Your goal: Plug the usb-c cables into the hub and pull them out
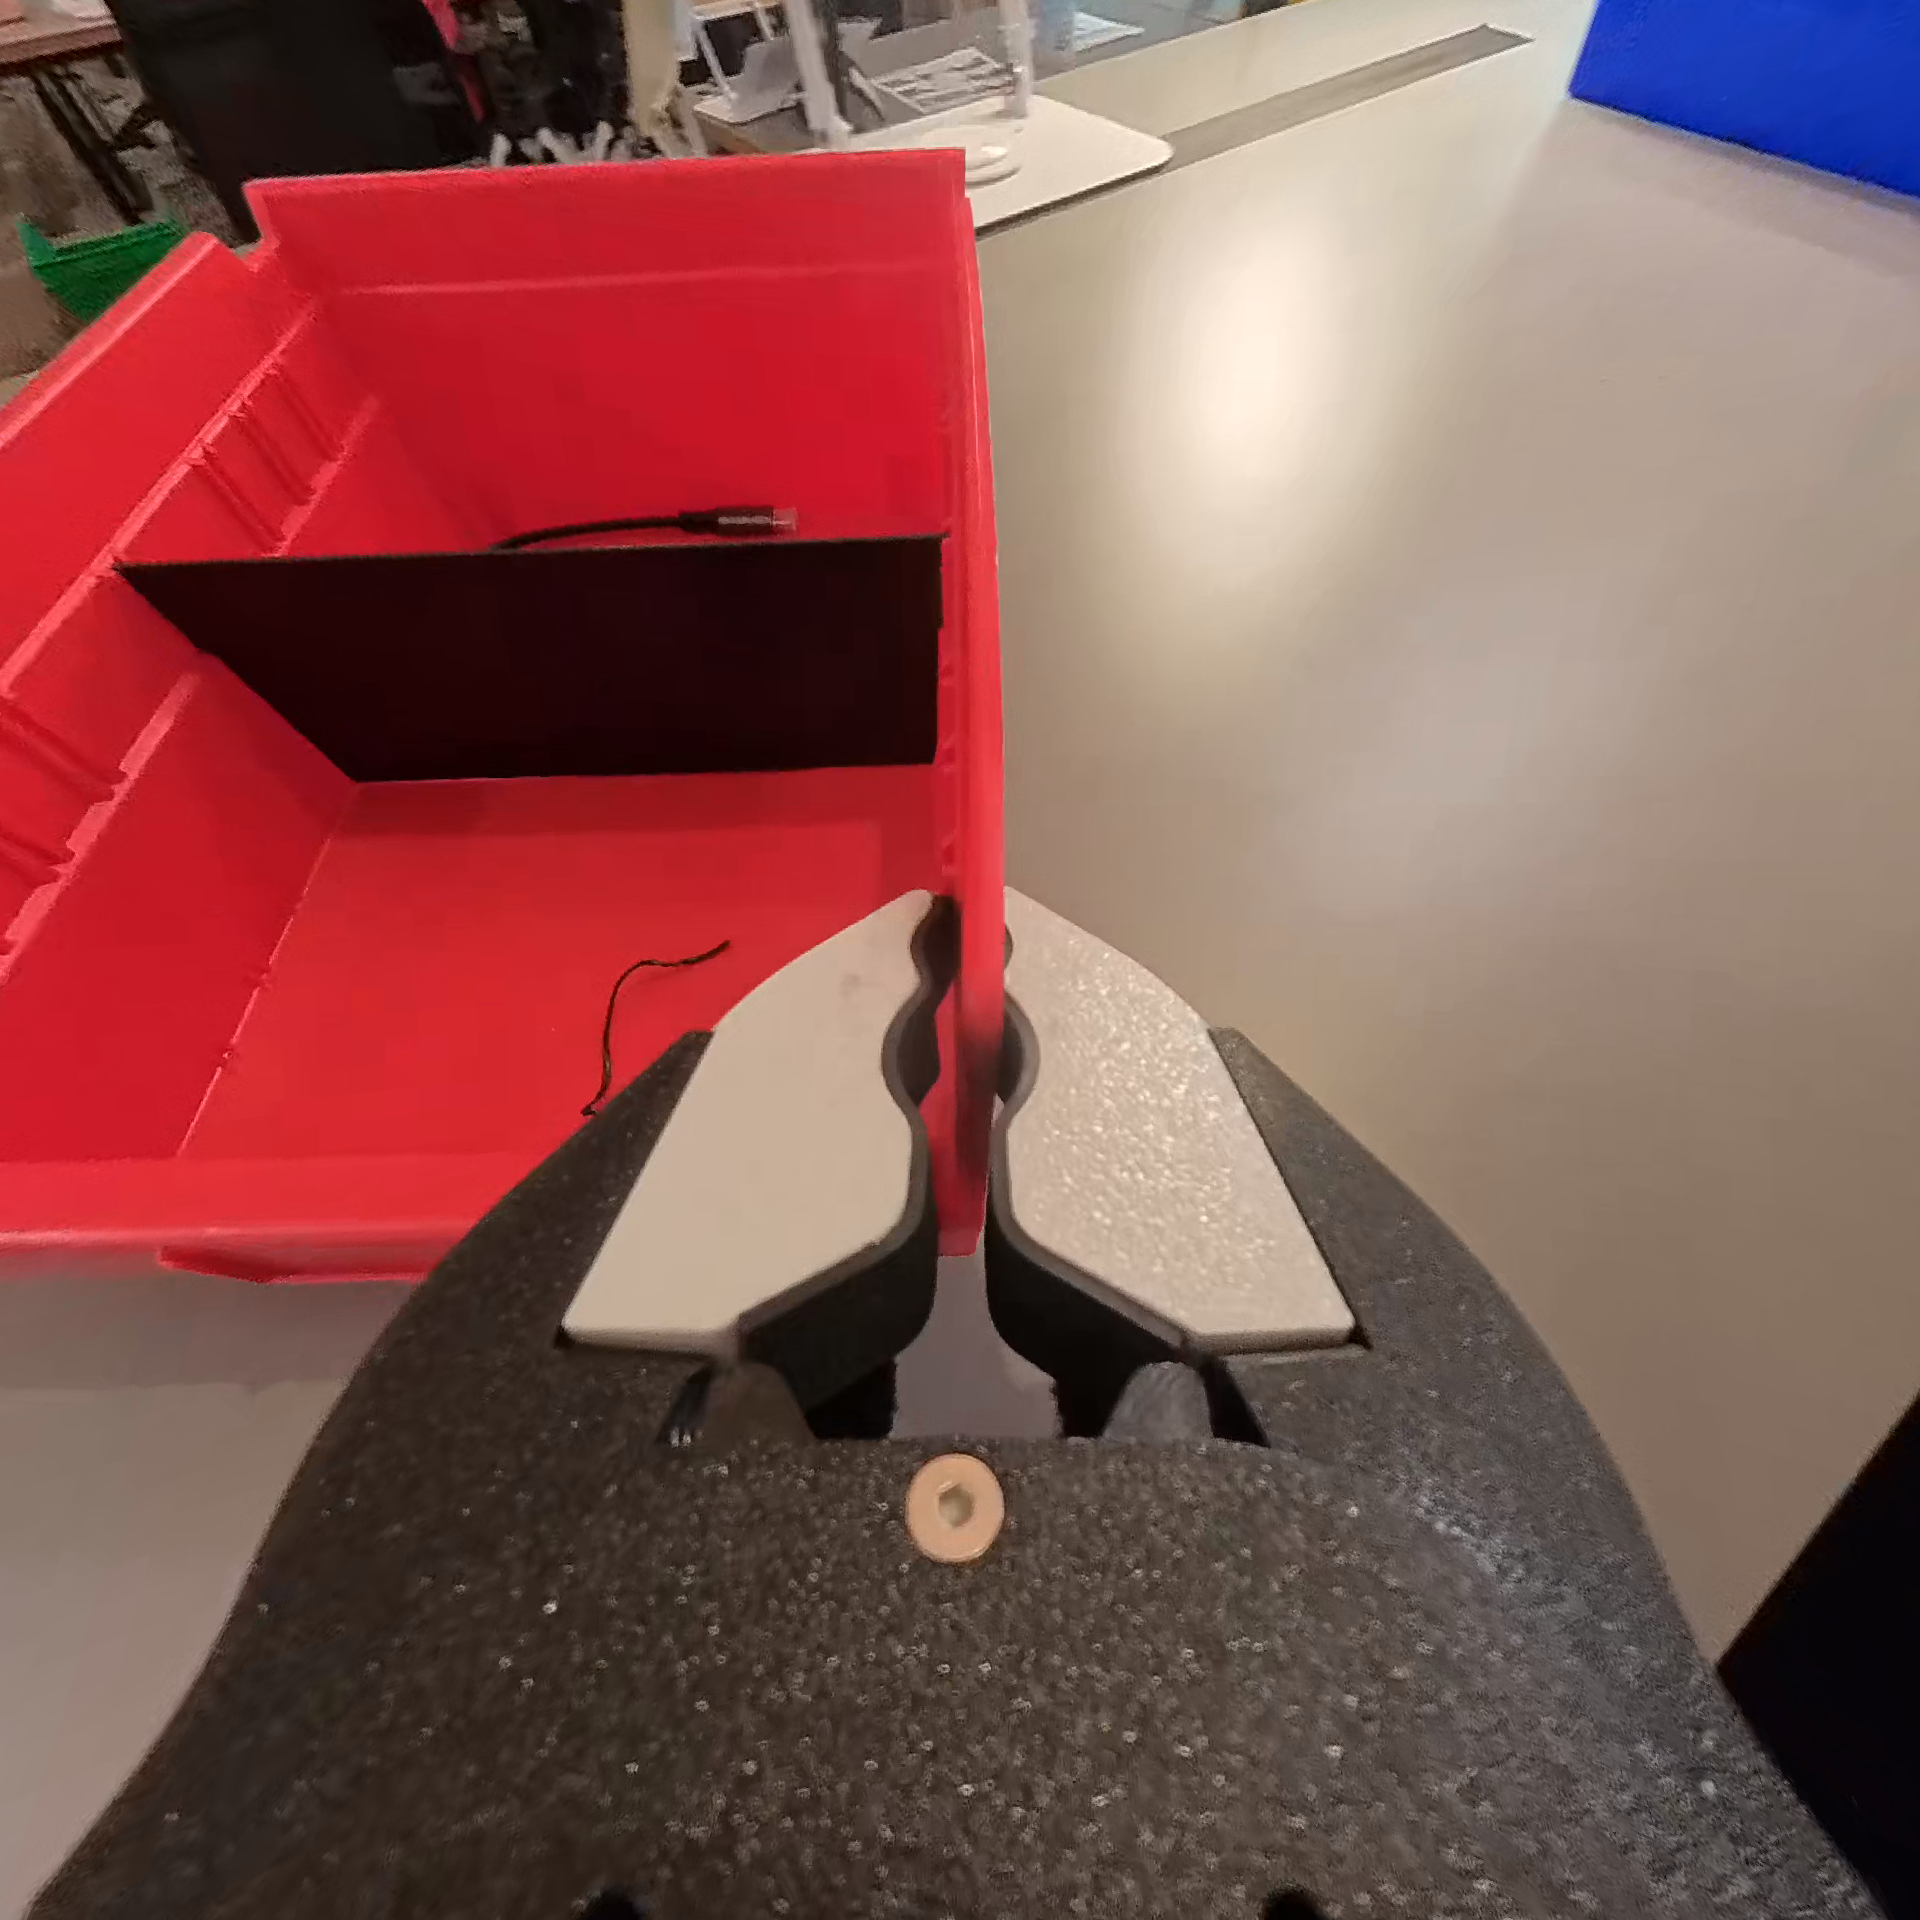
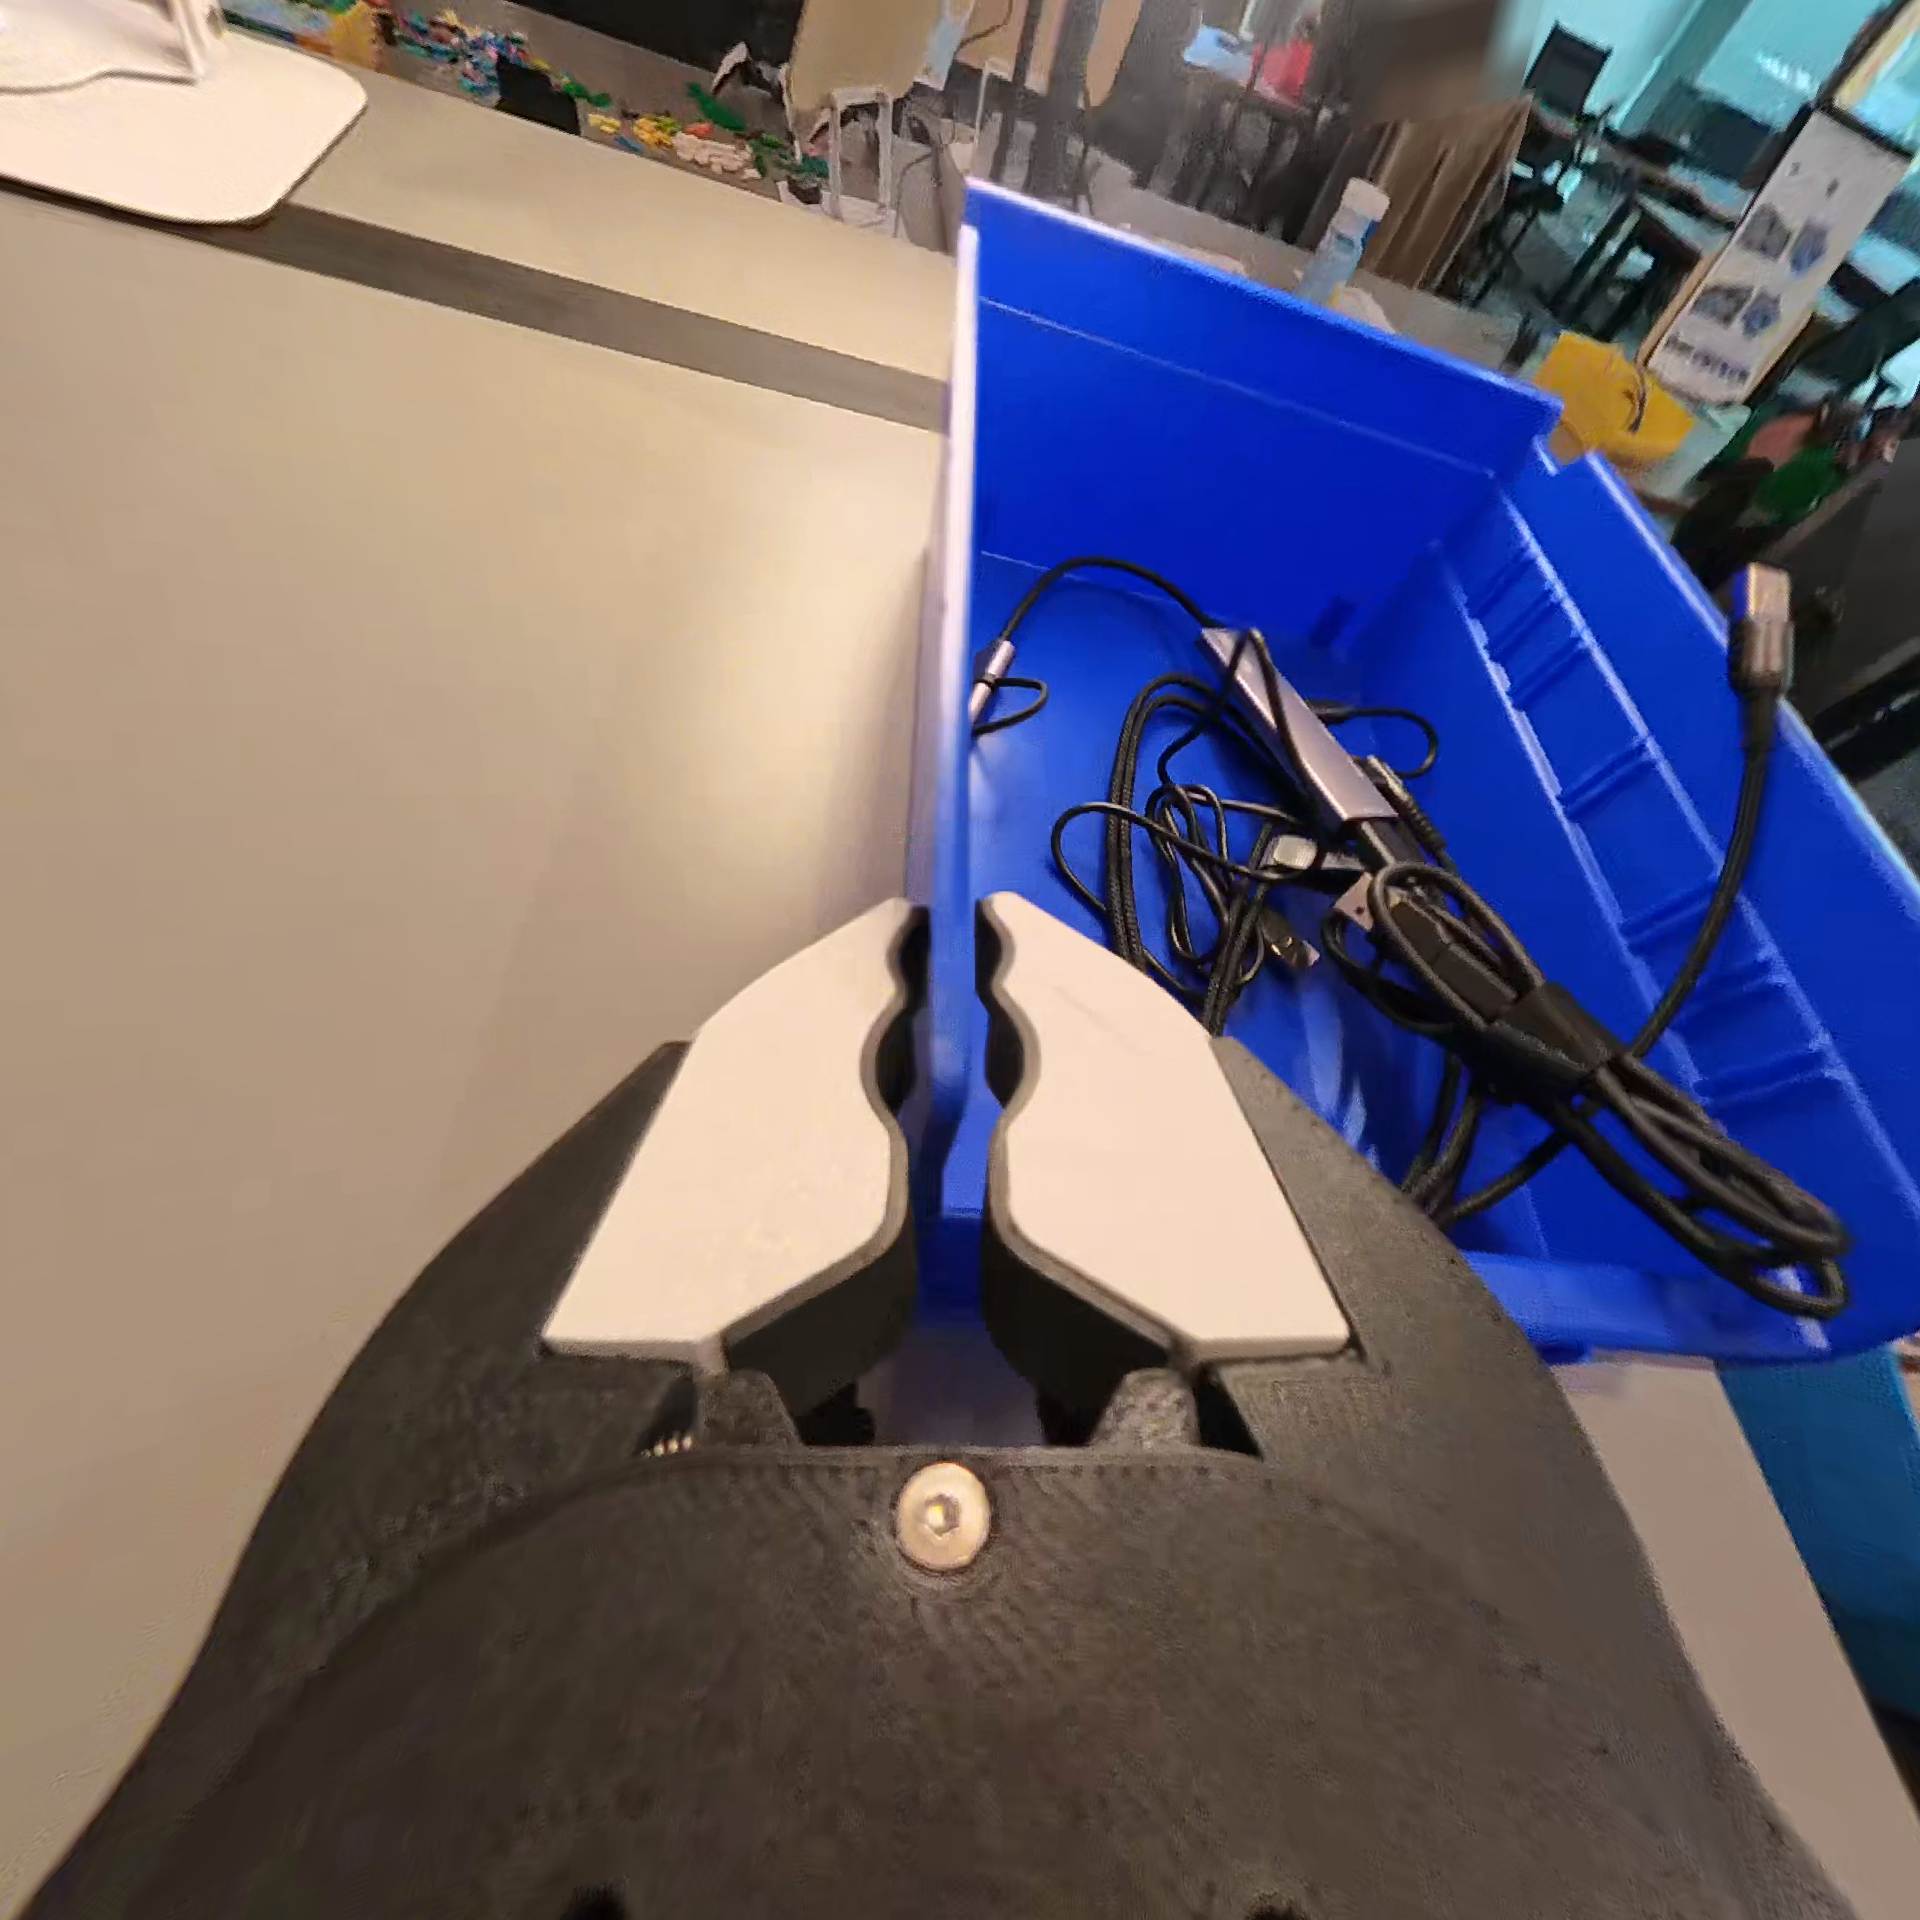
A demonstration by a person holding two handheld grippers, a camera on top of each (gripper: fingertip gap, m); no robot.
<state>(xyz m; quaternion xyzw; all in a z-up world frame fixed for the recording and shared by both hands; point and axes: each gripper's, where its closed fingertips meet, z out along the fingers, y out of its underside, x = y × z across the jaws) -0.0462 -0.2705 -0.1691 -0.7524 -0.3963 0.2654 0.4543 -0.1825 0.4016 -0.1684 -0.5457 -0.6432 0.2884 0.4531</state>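
Note:
My left gripper (image 1: 971,914) is shut on the right side wall of a red bin (image 1: 623,364). A black divider (image 1: 571,665) splits the bin. Behind it lies a black cable with a plug (image 1: 727,520); in front lies a thin black thread (image 1: 634,997). My right gripper (image 2: 951,909) is shut on the left side wall of a blue bin (image 2: 1195,436). Inside lie a grey hub (image 2: 1299,717), a tangle of black USB cables (image 2: 1195,831) and a tied cable bundle (image 2: 1662,1143). One plug (image 2: 1766,613) sticks up over the right rim.
Both bins stand on a grey table (image 1: 1455,623). A white stand base (image 2: 156,135) sits at the back between them. The blue bin's corner (image 1: 1766,83) shows in the left wrist view. A dark object (image 1: 1849,1662) is at that view's lower right. Left tips to right tips: about 70 cm. About 20 cm separates my right fingertips from the plug (image 2: 1766,613).

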